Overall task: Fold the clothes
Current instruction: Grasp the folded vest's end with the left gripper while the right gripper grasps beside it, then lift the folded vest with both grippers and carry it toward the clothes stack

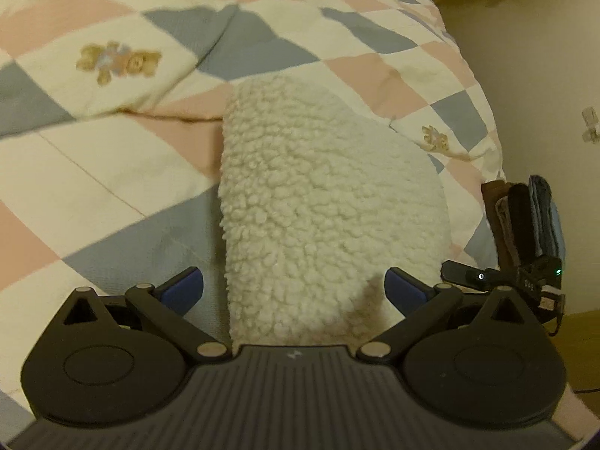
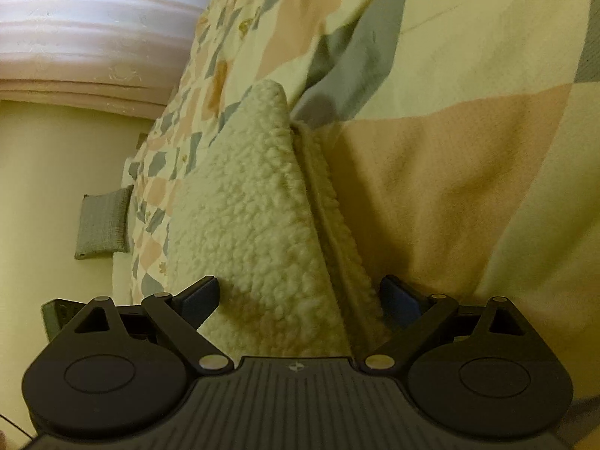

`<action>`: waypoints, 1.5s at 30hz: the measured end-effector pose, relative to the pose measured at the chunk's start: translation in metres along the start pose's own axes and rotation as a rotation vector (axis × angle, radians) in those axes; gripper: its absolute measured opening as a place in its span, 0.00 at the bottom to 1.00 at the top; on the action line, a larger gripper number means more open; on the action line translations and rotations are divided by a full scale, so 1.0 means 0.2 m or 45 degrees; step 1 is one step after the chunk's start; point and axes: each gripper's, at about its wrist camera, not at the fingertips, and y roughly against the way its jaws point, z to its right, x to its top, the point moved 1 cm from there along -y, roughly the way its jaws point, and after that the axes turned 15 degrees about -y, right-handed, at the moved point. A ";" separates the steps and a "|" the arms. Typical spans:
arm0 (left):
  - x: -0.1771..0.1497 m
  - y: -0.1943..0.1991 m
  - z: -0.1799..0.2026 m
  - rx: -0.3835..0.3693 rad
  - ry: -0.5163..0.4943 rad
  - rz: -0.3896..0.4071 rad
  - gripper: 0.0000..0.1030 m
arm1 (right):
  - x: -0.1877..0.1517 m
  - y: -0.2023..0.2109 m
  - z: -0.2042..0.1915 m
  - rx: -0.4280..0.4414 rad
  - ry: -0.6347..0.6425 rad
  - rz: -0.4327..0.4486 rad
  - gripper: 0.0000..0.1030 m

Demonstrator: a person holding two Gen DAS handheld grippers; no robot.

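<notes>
From the left wrist camera, the left gripper (image 1: 293, 288) sits low over a bed, its two blue-padded fingers (image 1: 184, 287) spread wide apart, released, with nothing pinched between them. Between and just ahead of those fingers lies the cream fleece garment (image 1: 322, 202), a fluffy, curly-piled piece folded into a long rounded bundle that runs away from the camera across the patchwork quilt (image 1: 112, 172). The fleece fills the gap between the fingers, though neither pad visibly presses on it. The quilt is checked in pink, grey-blue and cream, and some cream squares carry a teddy bear print (image 1: 118, 60). At the far right edge, off the side of the bed, the right gripper (image 1: 525, 262) shows as a dark device with a small green light, next to a plain pale wall. From the right wrist camera, the view is tipped sideways, so the quilt (image 2: 468, 172) rises like a wall on the right. The right gripper (image 2: 300, 296) also has its blue-padded fingers (image 2: 200, 298) wide apart, let go, straddling the near end of the same fleece garment (image 2: 255, 210). Here the garment's folded edge shows as two layers with a seam running along it, tapering to a point farther off. Beyond the bed's edge on the left are a pale floor, a small grey-green cushion (image 2: 103, 223) and striped pinkish drapery (image 2: 93, 30).
</notes>
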 end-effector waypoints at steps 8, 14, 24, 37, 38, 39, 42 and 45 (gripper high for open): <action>0.02 -0.11 -0.09 -0.174 0.079 -0.035 0.99 | 0.05 -0.09 0.02 0.052 -0.027 -0.078 0.85; 0.03 -0.16 -0.13 -0.252 0.054 -0.058 0.95 | 0.07 -0.12 0.03 0.133 -0.065 -0.128 0.71; 0.03 -0.27 -0.16 -0.302 0.018 -0.076 0.88 | 0.09 -0.23 0.03 0.142 -0.087 -0.149 0.64; 0.08 -0.02 0.10 -0.261 -0.118 0.005 0.62 | -0.02 -0.03 -0.13 0.194 -0.053 -0.070 0.42; 0.08 0.00 0.15 -0.261 -0.130 0.008 0.62 | -0.02 0.02 -0.13 0.201 -0.055 -0.061 0.42; 0.08 0.02 0.20 -0.263 -0.141 0.012 0.62 | -0.03 0.07 -0.14 0.207 -0.056 -0.053 0.42; 0.10 0.07 0.37 -0.276 -0.169 0.029 0.61 | -0.04 0.24 -0.15 0.227 -0.062 -0.033 0.42; 0.12 0.11 0.58 -0.283 -0.181 0.050 0.61 | -0.02 0.43 -0.16 0.249 -0.072 -0.020 0.42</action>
